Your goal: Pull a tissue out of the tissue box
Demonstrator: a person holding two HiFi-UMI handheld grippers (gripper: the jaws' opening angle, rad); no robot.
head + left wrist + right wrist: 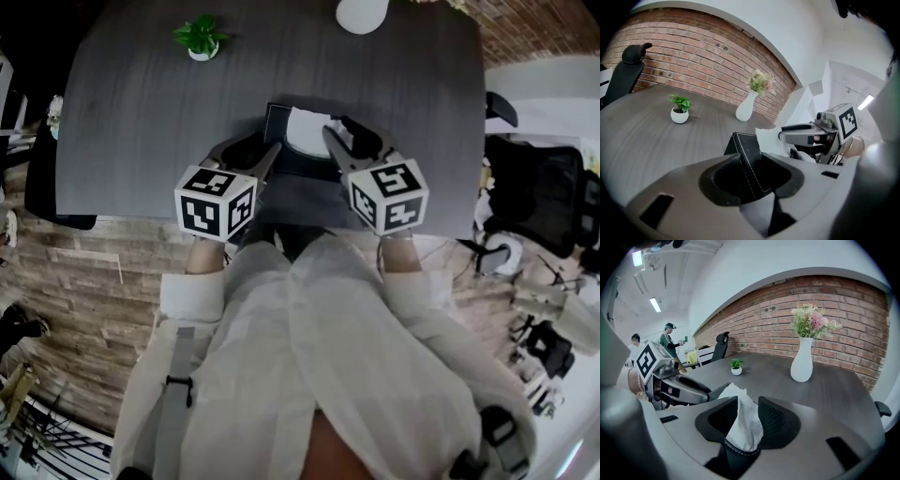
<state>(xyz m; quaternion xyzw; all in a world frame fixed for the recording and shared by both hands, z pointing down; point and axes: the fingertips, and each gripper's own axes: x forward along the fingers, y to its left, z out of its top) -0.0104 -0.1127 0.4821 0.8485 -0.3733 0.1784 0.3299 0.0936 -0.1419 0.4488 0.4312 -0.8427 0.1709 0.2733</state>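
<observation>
We hold both grippers out ahead, side by side, each tilted down and toward the far side, tips angled in toward one another. Our left gripper (265, 150) has its jaws spread, with a corner of the tissue box (743, 145) standing between them. Our right gripper (336, 129), just to its right, has its jaws apart with the tissue (743, 423) rising between them. Our forearms, in pale sleeves (192, 291), lie close together, bare wrists (199, 255) behind the marker cubes (216, 202).

Reads as an office, going by the long grey worktop (141, 112), brick wall (764, 324) behind, black office chair (536, 199) at right, strip ceiling lights (655, 304) upper left, and flower vase (802, 364).
</observation>
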